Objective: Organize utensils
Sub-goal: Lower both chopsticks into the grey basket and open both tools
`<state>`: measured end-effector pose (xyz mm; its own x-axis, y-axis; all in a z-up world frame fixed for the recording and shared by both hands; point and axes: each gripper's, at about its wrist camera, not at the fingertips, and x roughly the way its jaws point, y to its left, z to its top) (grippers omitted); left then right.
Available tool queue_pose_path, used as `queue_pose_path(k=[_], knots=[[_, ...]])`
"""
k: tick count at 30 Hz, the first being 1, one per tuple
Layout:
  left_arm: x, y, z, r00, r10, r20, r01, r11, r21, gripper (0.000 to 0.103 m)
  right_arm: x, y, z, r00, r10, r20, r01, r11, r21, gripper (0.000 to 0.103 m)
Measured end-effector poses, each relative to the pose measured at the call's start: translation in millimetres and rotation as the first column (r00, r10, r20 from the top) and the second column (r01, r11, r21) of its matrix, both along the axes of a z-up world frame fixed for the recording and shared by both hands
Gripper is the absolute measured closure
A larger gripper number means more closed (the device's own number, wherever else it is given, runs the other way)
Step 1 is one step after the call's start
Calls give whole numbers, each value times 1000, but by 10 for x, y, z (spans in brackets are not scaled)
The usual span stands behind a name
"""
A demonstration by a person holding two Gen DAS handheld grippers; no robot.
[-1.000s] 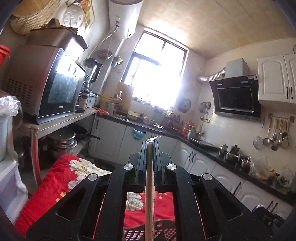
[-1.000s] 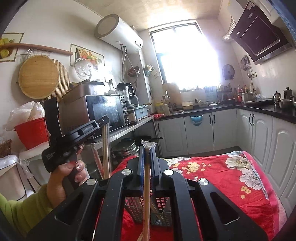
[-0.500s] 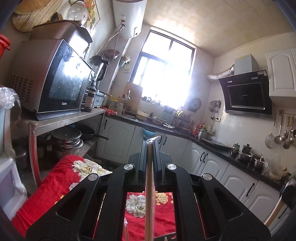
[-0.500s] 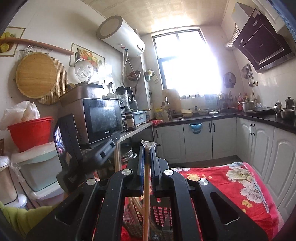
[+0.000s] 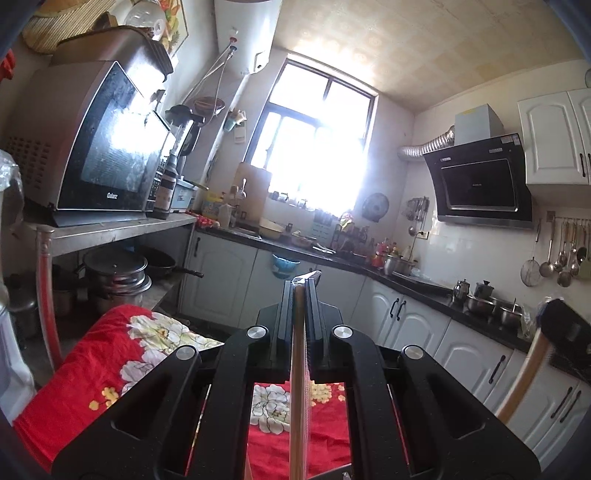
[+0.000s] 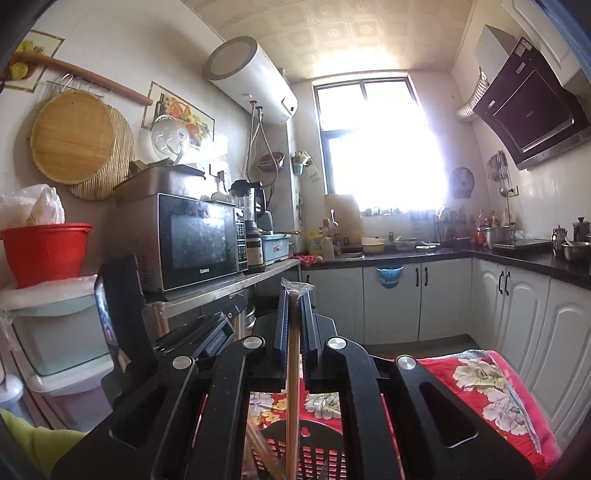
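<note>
I see a small kitchen, its window [image 6: 373,147] blazing white at the far wall under a tiled ceiling [image 6: 332,33]. White cabinets [image 6: 443,299] with a dark counter [image 6: 517,254] run below it and along the right; a range hood [image 6: 532,110] hangs there. On my left, a microwave [image 6: 199,240] sits on a metal shelf [image 6: 236,284], a water heater [image 6: 251,81] above.

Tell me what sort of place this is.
A home kitchen, most likely: a microwave on a metal shelf, a range hood over the black countertop, and ladles hanging on the wall.
</note>
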<state>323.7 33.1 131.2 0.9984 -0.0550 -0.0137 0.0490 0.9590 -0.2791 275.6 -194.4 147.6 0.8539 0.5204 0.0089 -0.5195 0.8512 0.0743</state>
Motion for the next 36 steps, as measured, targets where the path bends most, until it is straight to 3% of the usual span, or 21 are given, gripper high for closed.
queue_pose_path(k=[10, 19, 33, 36], knots=[[39, -71, -87, 998, -29, 48, 28, 999, 29, 100, 217, 61, -272, 1000, -9, -19, 9, 1000, 2, 97], [52, -97, -204, 998, -61, 34, 60, 997, 49, 100, 333, 94, -411, 999, -40, -10, 40, 999, -1, 97], [-65, 71, -296, 994, -87, -60, 87, 996, -1, 100, 302, -113, -637, 992, -34, -119, 39, 999, 38, 96], [-131, 103, -303, 991, -98, -88, 97, 995, -19, 91, 242, -163, -662, 991, -37, -130, 42, 998, 38, 93]])
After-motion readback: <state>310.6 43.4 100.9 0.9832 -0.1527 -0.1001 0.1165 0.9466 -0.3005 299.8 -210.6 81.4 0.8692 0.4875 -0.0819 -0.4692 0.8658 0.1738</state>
